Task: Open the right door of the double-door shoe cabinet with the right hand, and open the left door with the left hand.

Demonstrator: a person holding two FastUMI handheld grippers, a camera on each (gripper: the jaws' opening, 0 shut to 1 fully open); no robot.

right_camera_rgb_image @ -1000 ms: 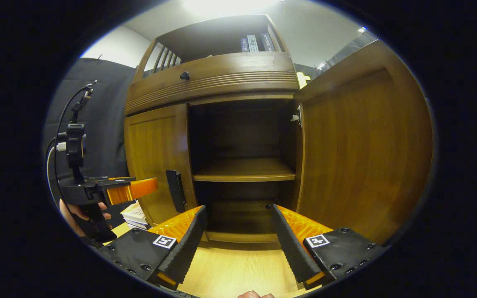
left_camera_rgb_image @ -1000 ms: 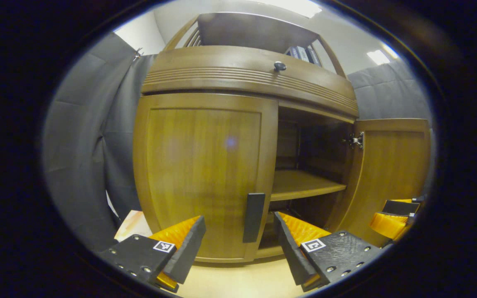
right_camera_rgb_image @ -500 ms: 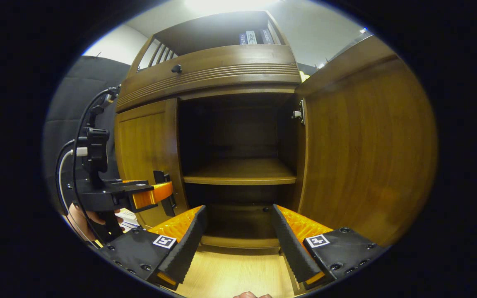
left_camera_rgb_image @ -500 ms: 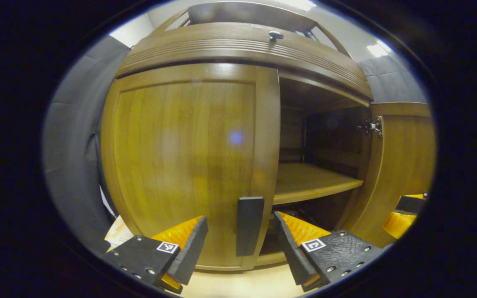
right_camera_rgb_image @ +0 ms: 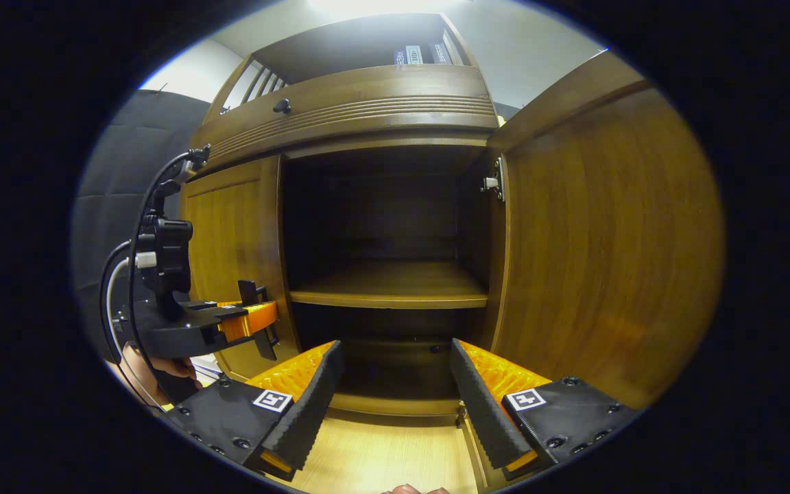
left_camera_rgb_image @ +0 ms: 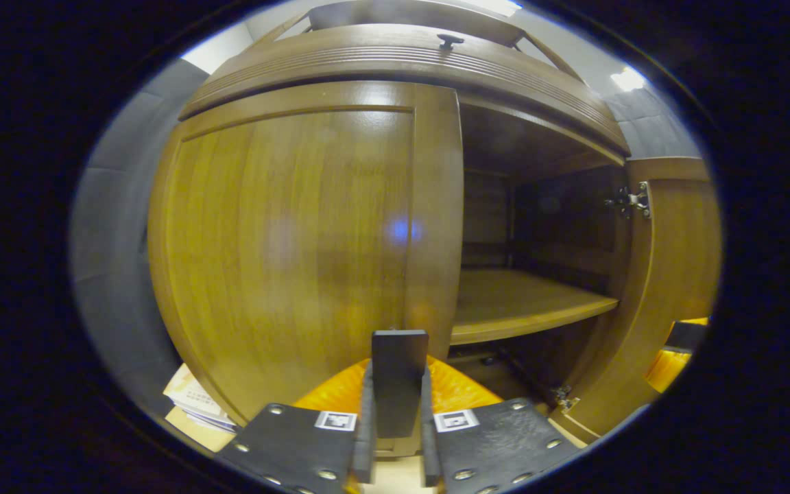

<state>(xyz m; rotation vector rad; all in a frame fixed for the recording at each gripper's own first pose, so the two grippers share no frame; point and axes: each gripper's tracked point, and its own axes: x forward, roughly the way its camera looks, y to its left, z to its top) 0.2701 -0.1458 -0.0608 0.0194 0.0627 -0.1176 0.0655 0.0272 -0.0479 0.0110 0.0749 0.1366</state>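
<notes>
The wooden shoe cabinet's left door [left_camera_rgb_image: 285,226] stands closed. Its dark vertical handle [left_camera_rgb_image: 398,381] sits between my left gripper's [left_camera_rgb_image: 396,370] fingers [left_camera_rgb_image: 363,425], which press on it from both sides. In the right gripper view the left gripper [right_camera_rgb_image: 247,322], held by a hand [right_camera_rgb_image: 162,367], sits at that handle [right_camera_rgb_image: 249,293] on the left door [right_camera_rgb_image: 230,240]. The right door [right_camera_rgb_image: 607,240] is swung wide open, baring a shelf [right_camera_rgb_image: 395,287]. My right gripper [right_camera_rgb_image: 396,346] is open with nothing between its fingers, facing the open compartment. It also appears far right as the right gripper [left_camera_rgb_image: 676,350] by the right door [left_camera_rgb_image: 676,267].
A drawer with a small knob [left_camera_rgb_image: 448,40] runs above the doors, and books [right_camera_rgb_image: 419,55] stand on top. A stack of papers [left_camera_rgb_image: 193,401] lies left of the cabinet. Pale wood flooring [right_camera_rgb_image: 381,453] lies in front. A cable [right_camera_rgb_image: 141,226] loops off the left gripper.
My left gripper moved in toward the left door and shut on its handle. The right gripper stayed open and nearly still. The right door has not moved.
</notes>
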